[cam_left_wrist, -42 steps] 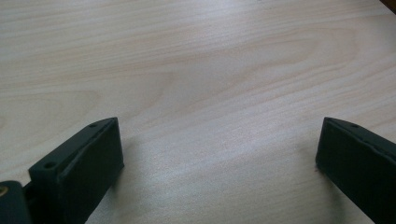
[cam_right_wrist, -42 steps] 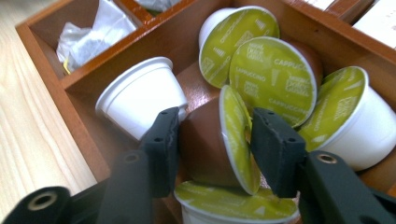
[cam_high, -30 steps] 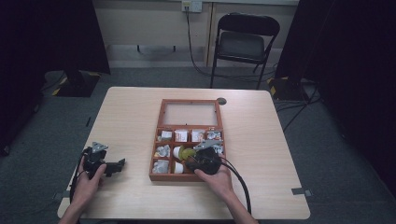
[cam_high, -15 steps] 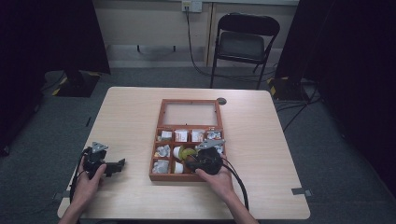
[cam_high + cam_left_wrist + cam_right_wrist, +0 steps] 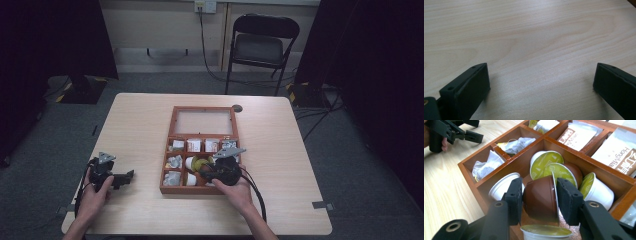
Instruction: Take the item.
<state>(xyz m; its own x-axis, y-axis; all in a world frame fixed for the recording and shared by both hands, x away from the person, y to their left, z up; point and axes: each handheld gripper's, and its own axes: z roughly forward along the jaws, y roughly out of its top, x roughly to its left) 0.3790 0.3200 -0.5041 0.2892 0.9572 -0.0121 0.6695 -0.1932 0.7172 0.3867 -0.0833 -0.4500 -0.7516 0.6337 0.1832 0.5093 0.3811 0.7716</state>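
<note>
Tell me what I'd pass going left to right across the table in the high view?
Left gripper, open on the bare table → wooden box of tea bags and capsules → right gripper, shut on a brown capsule inside the box → its cable.

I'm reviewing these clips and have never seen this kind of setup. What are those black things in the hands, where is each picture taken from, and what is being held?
A person at a wooden table holds a handheld two-jaw gripper in each hand. The high view looks down from above; the other two cameras ride on the grippers. The left gripper rests open over bare tabletop. The right gripper is shut on a brown coffee capsule in a wooden compartment box. That compartment holds more capsules with green lids; neighbouring ones hold tea bags and paper sachets.
</note>
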